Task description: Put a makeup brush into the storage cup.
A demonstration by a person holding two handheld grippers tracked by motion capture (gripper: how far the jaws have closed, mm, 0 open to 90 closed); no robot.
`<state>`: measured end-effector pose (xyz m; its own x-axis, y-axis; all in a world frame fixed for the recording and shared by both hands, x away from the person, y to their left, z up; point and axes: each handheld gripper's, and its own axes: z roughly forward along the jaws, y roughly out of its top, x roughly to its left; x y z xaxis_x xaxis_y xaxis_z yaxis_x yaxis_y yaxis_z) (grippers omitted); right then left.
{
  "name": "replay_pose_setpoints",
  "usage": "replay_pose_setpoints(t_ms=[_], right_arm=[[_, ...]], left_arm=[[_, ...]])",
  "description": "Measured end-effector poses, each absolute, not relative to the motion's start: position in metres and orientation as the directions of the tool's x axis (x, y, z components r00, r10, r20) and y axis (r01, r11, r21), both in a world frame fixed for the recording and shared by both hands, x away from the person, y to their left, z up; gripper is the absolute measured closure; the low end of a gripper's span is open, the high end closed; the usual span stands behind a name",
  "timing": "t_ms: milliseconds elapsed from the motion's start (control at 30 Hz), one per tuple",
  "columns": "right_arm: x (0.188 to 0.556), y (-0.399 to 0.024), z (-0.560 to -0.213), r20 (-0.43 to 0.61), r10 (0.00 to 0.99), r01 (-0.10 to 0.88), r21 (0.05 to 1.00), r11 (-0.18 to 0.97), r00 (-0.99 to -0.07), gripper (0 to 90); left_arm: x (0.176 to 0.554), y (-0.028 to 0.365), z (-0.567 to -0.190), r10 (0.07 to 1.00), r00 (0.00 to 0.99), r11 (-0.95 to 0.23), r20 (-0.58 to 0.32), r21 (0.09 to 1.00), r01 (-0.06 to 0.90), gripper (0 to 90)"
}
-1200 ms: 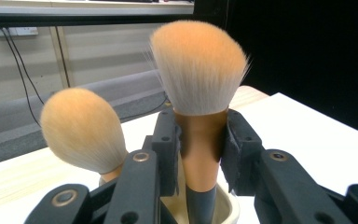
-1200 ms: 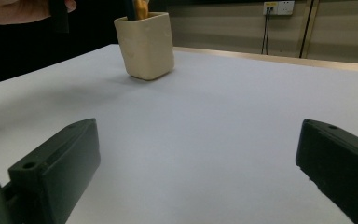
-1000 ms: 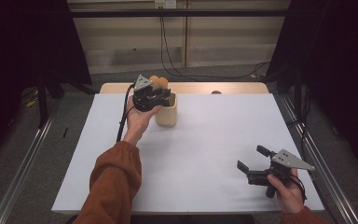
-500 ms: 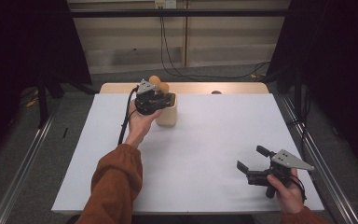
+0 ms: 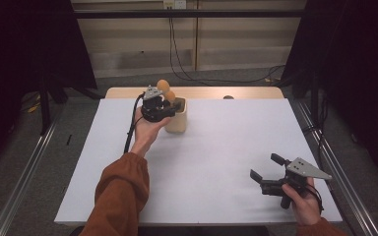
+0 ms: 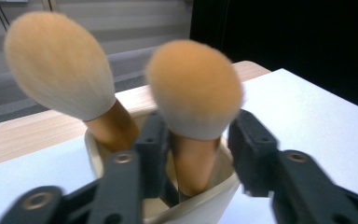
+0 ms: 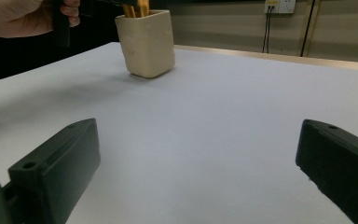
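A cream cup [image 5: 178, 122] stands at the far middle-left of the white table [image 5: 226, 147] and holds two wooden-handled brushes with orange bristles. In the left gripper view the taller brush [image 6: 58, 65] leans left and the nearer brush [image 6: 193, 88] stands upright in the cup [image 6: 214, 189]. My left gripper [image 5: 170, 104] hovers at the cup's rim. Its jaws have just been opening, and the nearer brush's handle stands between them [image 6: 198, 128] with a gap on the right side. Near the front right corner, my right gripper [image 5: 264, 165] is open and holds nothing [image 7: 200, 140].
A wooden strip [image 5: 246, 92] runs along the table's far edge. Metal rails [image 5: 24, 172] flank both sides of the table. From the right gripper view the cup [image 7: 147, 44] is far off, with bare white table in between.
The left jaws have parted from the nearer brush's handle, which now stands in the cup. The left hand has shifted only slightly. The right hand has kept still.
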<state>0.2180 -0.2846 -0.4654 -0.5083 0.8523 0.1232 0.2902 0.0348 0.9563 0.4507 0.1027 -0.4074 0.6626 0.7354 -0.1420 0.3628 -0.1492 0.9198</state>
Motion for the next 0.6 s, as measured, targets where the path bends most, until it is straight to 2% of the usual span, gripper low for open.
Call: replay_pose_setpoints(t_ms=[367,533,600], right_arm=[[0.218,-0.285,-0.466,0.126,0.853,0.291,0.956,0.031,-0.506,0.0],[0.219,-0.286,-0.467,0.127,0.852,0.291,0.956,0.032,-0.509,0.0],[0.219,-0.287,-0.467,0.126,0.851,0.289,0.957,0.032,-0.51,0.0]], left_arm=[[0.443,0.112,-0.407,0.745,0.657,-0.154,-0.116,0.928,0.338,42.3],[0.439,0.115,-0.406,0.757,0.647,-0.169,-0.088,0.931,0.325,31.0],[0.438,0.117,-0.407,0.765,0.638,-0.164,-0.087,0.932,0.323,29.6]])
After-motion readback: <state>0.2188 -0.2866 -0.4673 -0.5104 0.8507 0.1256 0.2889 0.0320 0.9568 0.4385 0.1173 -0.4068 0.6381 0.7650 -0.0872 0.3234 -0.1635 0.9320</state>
